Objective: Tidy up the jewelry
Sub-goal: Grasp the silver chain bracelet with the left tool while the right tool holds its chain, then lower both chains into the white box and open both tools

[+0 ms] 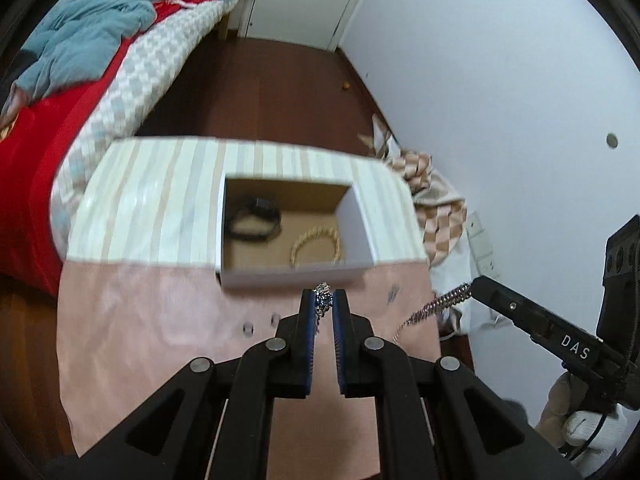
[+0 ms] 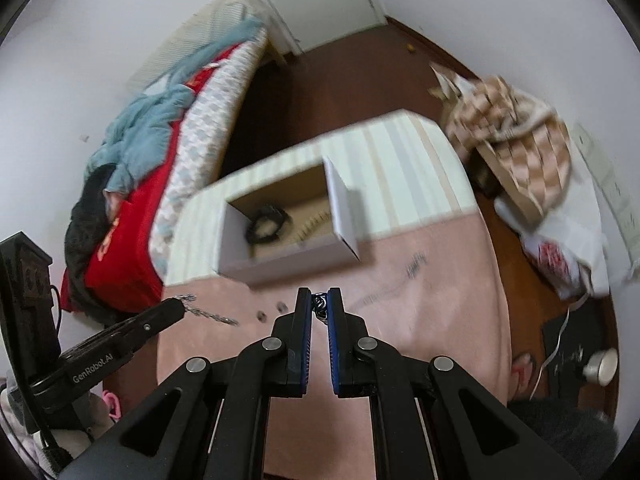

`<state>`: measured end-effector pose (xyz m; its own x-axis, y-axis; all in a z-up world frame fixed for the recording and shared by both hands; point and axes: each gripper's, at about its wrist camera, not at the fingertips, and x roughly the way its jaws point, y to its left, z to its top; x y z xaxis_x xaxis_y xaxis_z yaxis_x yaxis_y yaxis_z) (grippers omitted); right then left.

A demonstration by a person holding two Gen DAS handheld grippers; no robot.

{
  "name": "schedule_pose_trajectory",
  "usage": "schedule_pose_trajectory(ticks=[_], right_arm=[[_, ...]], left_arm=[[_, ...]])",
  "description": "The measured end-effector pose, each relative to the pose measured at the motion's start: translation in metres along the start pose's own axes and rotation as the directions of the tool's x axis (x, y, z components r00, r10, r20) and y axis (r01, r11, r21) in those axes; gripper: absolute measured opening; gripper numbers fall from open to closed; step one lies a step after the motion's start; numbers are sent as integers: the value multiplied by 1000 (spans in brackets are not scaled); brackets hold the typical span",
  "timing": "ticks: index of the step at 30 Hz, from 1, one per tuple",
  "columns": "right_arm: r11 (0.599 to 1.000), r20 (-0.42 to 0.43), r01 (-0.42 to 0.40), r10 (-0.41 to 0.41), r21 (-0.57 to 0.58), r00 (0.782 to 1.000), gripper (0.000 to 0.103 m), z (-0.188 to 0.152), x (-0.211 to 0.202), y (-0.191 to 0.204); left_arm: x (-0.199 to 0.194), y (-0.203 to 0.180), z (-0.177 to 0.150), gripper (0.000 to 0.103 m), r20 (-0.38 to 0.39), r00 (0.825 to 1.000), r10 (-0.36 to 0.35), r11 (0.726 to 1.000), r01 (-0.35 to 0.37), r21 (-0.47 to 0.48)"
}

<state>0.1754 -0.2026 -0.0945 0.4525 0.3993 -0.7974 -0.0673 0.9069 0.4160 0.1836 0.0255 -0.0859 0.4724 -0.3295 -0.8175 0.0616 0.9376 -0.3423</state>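
Only two bits of text I could actually read. From the left wrist cam, the right gripper (image 1: 466, 292) had "DAS" in white letters along its black finger. From the right wrist cam, the left gripper (image 2: 182, 305) said "GenRobot.AI" on its side. The red print on the white plastic bag (image 2: 560, 256) was too blurry to read.

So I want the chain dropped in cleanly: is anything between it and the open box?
Nothing visible. The silver chain, pinched by the left gripper and the right gripper, hangs just short of the box, whose top is open.
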Motion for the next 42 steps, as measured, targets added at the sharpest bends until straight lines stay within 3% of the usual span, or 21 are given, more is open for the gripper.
schedule_pose_trajectory(ticks=[6, 11, 16, 23, 25, 26, 27, 28, 29, 34, 35, 36, 38, 41, 42], right_arm=[[996, 30, -1, 4, -88, 1000, 8, 57, 12, 34], [993, -34, -2, -2, -117, 999, 8, 98, 60, 45], [988, -98, 47, -62, -150, 993, 8, 117, 114, 46], [981, -164, 78, -107, -178, 981, 8, 126, 169, 38], [985, -233, 52, -90, -165, 968, 8, 126, 184, 34], [986, -254, 42, -82, -159, 964, 9, 124, 187, 32], [987, -275, 34, -77, -157, 958, 9, 121, 189, 30], [987, -284, 32, -77, -158, 956, 9, 118, 188, 29], [986, -291, 32, -78, -161, 954, 12, 115, 186, 27], [980, -265, 63, -112, -187, 958, 34, 104, 162, 20], [975, -246, 87, -137, -203, 959, 40, 101, 155, 19], [972, -236, 105, -155, -211, 959, 46, 99, 151, 19], [964, -208, 141, -188, -224, 960, 71, 93, 142, 18], [938, -147, 225, -269, -263, 952, 93, 79, 131, 20], [932, -139, 244, -289, -269, 947, 95, 75, 130, 20]], left_arm=[[19, 13, 45, 6, 4, 1000, 18, 1000, -18, -11], [50, 29, 63, 6, -44, 998, 37, 999, -38, -24], [80, 46, 68, 6, -106, 993, 45, 996, -53, -67], [104, 58, 67, 9, -190, 974, 127, 982, -150, -113], [105, 59, 67, 15, -191, 970, 152, 979, -175, -108], [104, 59, 67, 31, -185, 969, 163, 978, -183, -101], [103, 59, 67, 54, -178, 969, 173, 977, -192, -96], [100, 59, 66, 62, -162, 968, 190, 974, -206, -89], [97, 58, 66, 66, -145, 968, 204, 973, -217, -83], [86, 54, 63, 67, -113, 961, 254, 964, -261, -50], [83, 52, 61, 72, -97, 958, 268, 961, -273, -42], [80, 51, 59, 86, -84, 956, 282, 958, -286, -34], [76, 47, 54, 96, -62, 948, 314, 949, -315, -16], [71, 42, 41, 100, -39, 927, 373, 928, -373, 14], [70, 42, 37, 101, -35, 922, 385, 923, -385, 18]])
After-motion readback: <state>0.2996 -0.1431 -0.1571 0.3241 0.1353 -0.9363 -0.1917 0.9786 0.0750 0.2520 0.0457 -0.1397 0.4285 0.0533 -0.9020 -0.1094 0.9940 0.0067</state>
